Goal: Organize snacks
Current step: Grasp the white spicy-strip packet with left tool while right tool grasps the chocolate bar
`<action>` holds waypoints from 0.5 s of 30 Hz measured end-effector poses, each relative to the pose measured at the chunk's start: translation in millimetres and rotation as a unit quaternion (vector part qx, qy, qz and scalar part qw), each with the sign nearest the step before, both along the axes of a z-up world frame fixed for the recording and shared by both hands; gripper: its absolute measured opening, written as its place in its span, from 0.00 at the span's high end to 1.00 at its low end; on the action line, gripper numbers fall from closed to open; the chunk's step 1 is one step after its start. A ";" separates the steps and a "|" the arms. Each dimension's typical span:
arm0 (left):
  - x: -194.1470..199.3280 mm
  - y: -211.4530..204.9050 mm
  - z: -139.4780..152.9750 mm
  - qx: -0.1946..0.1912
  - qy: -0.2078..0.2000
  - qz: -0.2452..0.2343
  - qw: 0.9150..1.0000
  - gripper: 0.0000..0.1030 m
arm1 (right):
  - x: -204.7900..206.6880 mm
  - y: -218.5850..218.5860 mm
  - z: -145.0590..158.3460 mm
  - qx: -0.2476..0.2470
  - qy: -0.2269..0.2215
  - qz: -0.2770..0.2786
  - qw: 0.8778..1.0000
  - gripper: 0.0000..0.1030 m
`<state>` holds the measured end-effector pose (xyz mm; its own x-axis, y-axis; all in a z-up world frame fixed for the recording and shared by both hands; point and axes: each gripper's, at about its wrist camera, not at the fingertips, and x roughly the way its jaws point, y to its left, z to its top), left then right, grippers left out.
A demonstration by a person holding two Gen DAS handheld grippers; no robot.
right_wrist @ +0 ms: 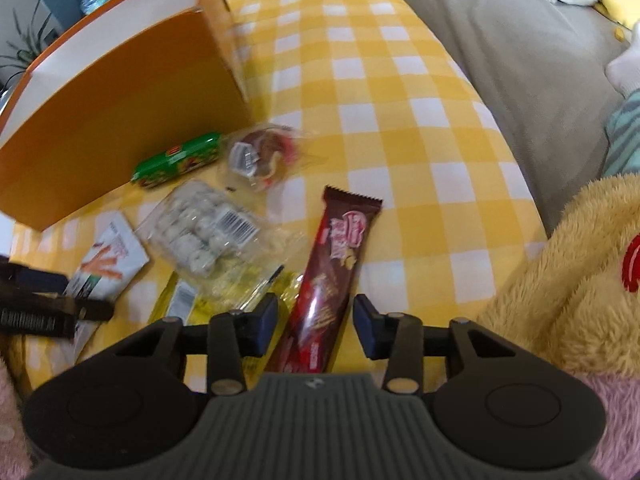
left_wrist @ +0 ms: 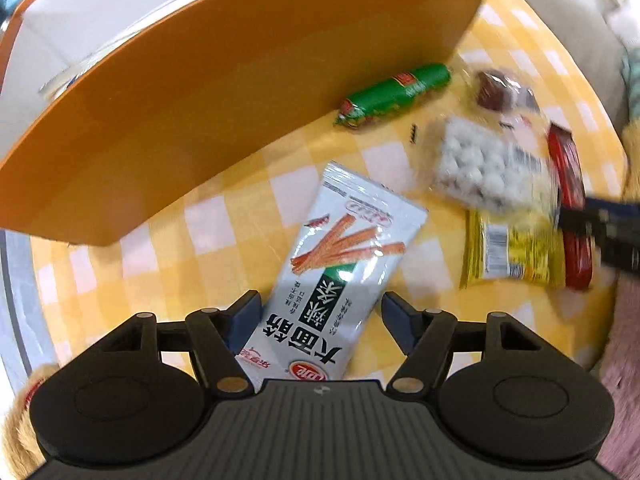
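My left gripper is open, its jaws on either side of a white spicy-strip packet lying on the yellow checked cloth. My right gripper is open around a brown and red wafer bar. An orange box stands behind the snacks; it also shows in the right wrist view. A green sausage stick, a clear bag of white balls, a clear packet with brown pieces and a yellow packet lie loose. The wafer bar shows in the left wrist view with the right gripper's finger over it.
The yellow checked cloth covers the table. A grey sofa runs along the right. A yellow plush toy sits at the right front edge. The left gripper shows at the left of the right wrist view.
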<state>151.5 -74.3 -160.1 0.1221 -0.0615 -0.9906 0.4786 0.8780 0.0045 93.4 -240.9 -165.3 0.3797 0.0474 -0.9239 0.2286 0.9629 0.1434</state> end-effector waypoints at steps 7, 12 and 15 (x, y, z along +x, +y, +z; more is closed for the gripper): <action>-3.2 -8.0 -12.0 -0.015 -0.006 -0.010 1.000 0.14 | 7.1 3.7 -1.2 -0.028 -0.011 0.012 0.999 0.75; -4.3 -13.3 -19.5 -0.020 -0.014 -0.016 1.000 0.13 | 5.5 -0.8 -2.1 -0.020 -0.009 0.005 1.000 0.77; -4.3 -15.5 -18.6 -0.023 -0.018 -0.001 1.000 0.18 | 4.0 0.8 -2.0 -0.022 -0.009 0.008 1.000 0.77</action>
